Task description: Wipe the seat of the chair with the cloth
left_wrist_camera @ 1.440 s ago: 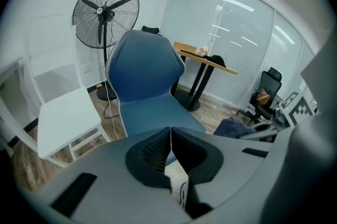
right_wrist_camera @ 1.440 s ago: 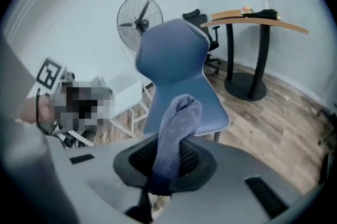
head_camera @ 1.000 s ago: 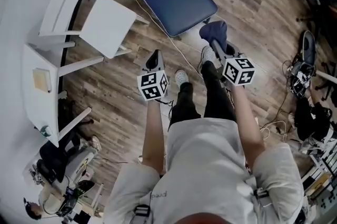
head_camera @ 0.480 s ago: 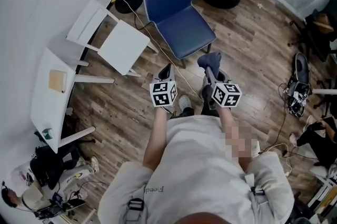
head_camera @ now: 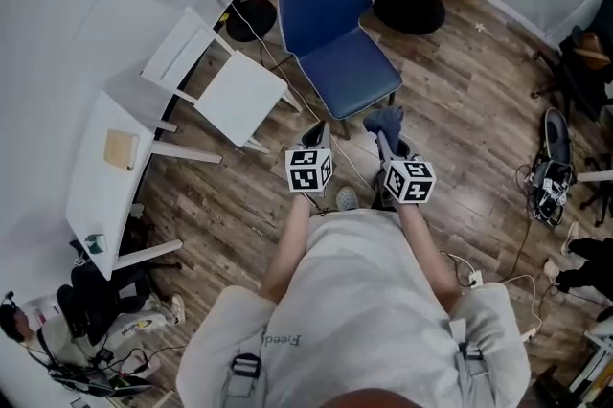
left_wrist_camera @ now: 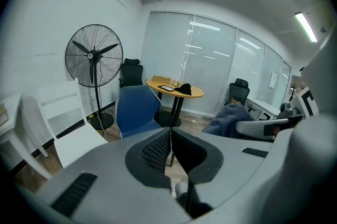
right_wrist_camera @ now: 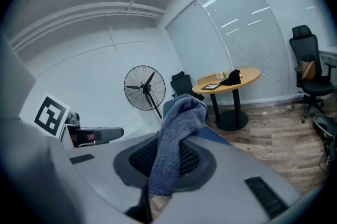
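Drawn back from the blue padded chair (head_camera: 347, 69), the right gripper (head_camera: 387, 136) clamps a nubby grey-blue cloth (right_wrist_camera: 176, 133), hanging limp short of the seat; the left gripper (head_camera: 315, 132) has its jaws together, empty, over the wood-plank floor (head_camera: 460, 109).

The right tool (right_wrist_camera: 167, 159) clamps a grey-blue cloth (right_wrist_camera: 179, 123) between its jaws, the fabric rising above the black pads and folding over at the top. Just behind it, part of a blue chair (right_wrist_camera: 216, 137) shows on the wood floor (right_wrist_camera: 274, 139). Farther back stand a pedestal fan (right_wrist_camera: 145, 89), a round orange surface (right_wrist_camera: 231, 81) and a black office chair (right_wrist_camera: 310, 78).
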A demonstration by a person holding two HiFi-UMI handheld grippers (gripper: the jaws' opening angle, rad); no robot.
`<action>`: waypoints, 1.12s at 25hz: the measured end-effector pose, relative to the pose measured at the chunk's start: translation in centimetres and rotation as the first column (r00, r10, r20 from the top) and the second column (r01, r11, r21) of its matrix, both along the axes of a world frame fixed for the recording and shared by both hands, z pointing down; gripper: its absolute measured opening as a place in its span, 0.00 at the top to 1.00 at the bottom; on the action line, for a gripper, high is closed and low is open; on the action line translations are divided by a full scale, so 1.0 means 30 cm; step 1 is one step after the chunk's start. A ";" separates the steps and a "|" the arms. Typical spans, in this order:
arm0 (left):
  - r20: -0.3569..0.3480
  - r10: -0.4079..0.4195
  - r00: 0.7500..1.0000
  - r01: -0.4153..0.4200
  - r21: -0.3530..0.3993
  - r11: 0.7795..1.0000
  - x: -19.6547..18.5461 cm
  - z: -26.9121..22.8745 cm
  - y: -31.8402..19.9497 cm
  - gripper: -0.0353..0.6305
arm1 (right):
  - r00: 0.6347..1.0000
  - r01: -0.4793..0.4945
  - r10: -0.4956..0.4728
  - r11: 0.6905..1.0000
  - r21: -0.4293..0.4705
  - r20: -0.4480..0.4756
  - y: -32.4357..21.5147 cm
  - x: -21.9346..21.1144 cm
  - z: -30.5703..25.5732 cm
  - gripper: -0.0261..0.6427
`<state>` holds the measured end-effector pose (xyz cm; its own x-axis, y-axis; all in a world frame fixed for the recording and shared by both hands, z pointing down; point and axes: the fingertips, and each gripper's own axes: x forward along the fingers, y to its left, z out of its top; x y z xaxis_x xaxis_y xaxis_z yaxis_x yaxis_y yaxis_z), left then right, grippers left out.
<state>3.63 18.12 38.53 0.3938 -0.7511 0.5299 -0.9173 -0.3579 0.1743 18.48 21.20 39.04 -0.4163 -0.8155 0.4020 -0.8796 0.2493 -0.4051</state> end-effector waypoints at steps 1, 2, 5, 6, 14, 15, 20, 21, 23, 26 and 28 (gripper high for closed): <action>-0.002 0.000 1.000 0.000 0.002 1.000 0.000 -0.001 -0.006 0.90 | 1.000 -0.003 0.003 1.000 0.003 -0.005 -0.005 0.004 -0.002 0.89; -0.003 -0.001 1.000 0.001 0.003 1.000 -0.002 -0.002 -0.010 0.90 | 1.000 -0.005 0.005 1.000 0.003 -0.011 -0.007 0.004 -0.003 0.89; -0.010 -0.008 1.000 0.008 0.003 1.000 -0.021 -0.010 -0.012 0.90 | 1.000 -0.006 0.006 1.000 0.001 -0.021 -0.005 -0.008 -0.005 0.89; -0.011 -0.010 1.000 0.010 0.003 1.000 -0.026 -0.011 -0.011 0.90 | 1.000 -0.007 0.007 1.000 0.001 -0.022 -0.006 -0.012 -0.006 0.89; -0.017 -0.007 1.000 0.007 -0.021 1.000 -0.046 0.018 -0.009 0.90 | 0.999 0.000 0.000 1.000 -0.001 -0.037 -0.027 -0.055 0.006 0.89; -0.021 -0.006 1.000 0.006 -0.023 1.000 -0.046 0.020 -0.009 0.90 | 0.999 0.005 -0.005 1.000 0.000 -0.041 -0.028 -0.060 0.005 0.89; -0.024 0.004 1.000 -0.005 -0.026 1.000 -0.049 0.030 -0.009 0.90 | 0.999 -0.002 0.002 1.000 0.002 -0.044 -0.029 -0.071 0.010 0.89; -0.025 0.004 1.000 -0.005 -0.028 1.000 -0.053 0.033 -0.009 0.90 | 0.999 0.000 0.000 1.000 0.000 -0.046 -0.028 -0.075 0.013 0.89; -0.028 0.002 1.000 -0.003 -0.030 1.000 -0.060 0.037 -0.011 0.90 | 0.999 0.004 -0.004 1.000 -0.004 -0.051 -0.027 -0.082 0.019 0.89; -0.031 0.000 1.000 -0.001 -0.031 1.000 -0.067 0.040 -0.010 0.90 | 0.998 0.006 -0.006 1.000 -0.004 -0.055 -0.028 -0.087 0.019 0.89; -0.031 -0.001 1.000 0.000 -0.029 1.000 -0.067 0.036 -0.012 0.90 | 0.998 0.009 -0.009 1.000 -0.001 -0.059 -0.031 -0.089 0.014 0.89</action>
<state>1.63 17.76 39.61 0.4098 -0.7359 0.5391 -0.9116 -0.3517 0.2128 15.82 20.27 39.47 -0.3994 -0.8116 0.4264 -0.8997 0.2576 -0.3525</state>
